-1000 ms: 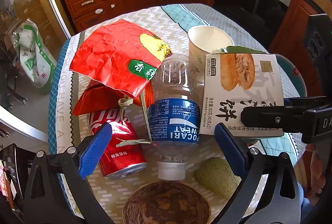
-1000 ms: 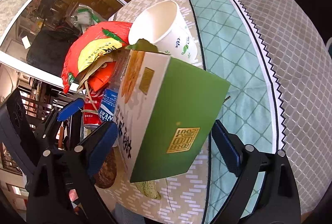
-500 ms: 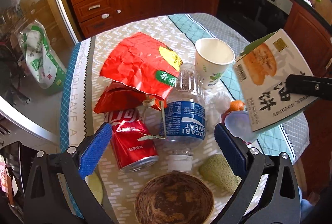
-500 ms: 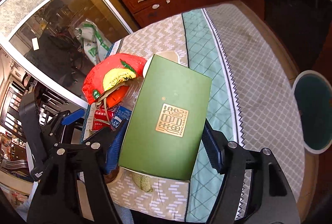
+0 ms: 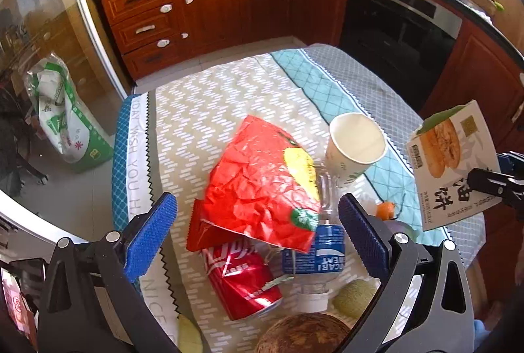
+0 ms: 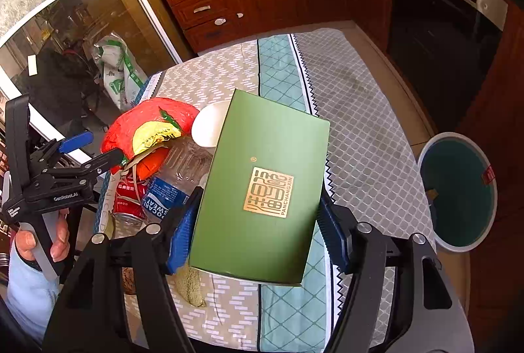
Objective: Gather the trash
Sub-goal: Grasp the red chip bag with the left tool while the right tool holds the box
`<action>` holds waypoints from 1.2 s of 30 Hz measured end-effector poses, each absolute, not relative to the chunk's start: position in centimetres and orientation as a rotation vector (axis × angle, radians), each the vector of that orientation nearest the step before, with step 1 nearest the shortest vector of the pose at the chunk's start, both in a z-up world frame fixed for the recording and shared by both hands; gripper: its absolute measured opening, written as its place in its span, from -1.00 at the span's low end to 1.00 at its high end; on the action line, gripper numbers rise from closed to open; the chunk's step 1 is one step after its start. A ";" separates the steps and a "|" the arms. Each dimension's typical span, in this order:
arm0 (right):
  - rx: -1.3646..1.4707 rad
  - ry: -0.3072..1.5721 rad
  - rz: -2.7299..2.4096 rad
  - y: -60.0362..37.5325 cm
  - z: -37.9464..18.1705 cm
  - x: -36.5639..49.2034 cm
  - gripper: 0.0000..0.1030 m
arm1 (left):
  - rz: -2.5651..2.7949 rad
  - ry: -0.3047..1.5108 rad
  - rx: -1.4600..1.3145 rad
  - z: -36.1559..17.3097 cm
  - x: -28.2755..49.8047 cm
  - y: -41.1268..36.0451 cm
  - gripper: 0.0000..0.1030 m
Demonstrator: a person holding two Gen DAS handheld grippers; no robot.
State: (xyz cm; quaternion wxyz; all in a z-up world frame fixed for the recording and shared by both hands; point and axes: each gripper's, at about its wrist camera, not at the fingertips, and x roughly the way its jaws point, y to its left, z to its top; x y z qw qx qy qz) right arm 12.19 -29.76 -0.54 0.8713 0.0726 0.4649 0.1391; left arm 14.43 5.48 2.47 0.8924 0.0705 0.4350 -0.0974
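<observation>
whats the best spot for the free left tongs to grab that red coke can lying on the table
Grip the red can across the middle of its round body, coming down from above. It lies on its side with the bottle close on one flank and a red bag overhanging its far end, so the exposed near half is probably the cleanest hold. The left tongs are open and empty.

"PANCHANGXIN" on green box (image 6: 258,182) between right gripper (image 6: 258,235) pads, "POCARI SWEAT" on bottle (image 5: 314,251) before left gripper (image 5: 257,232), "GenRobot.AI" on left gripper's body

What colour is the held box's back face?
Green with a gold seal, on the cardboard pastry box; clearest in the right wrist view.
</observation>
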 end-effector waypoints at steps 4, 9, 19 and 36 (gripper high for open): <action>0.160 0.988 0.266 -30.6 -1.0 12.4 0.23 | -0.233 0.877 0.233 2.3 12.9 2.8 0.92; 0.187 0.999 0.263 -31.4 -1.5 12.4 0.23 | -0.198 0.844 0.345 2.4 13.6 2.0 0.92; 0.202 1.007 0.267 -31.3 -1.7 12.7 0.23 | -0.288 0.996 0.300 -0.6 18.3 3.9 0.92; 0.201 1.025 0.286 -30.6 -2.5 12.9 0.23 | -0.265 0.987 0.175 0.9 17.7 5.5 -0.49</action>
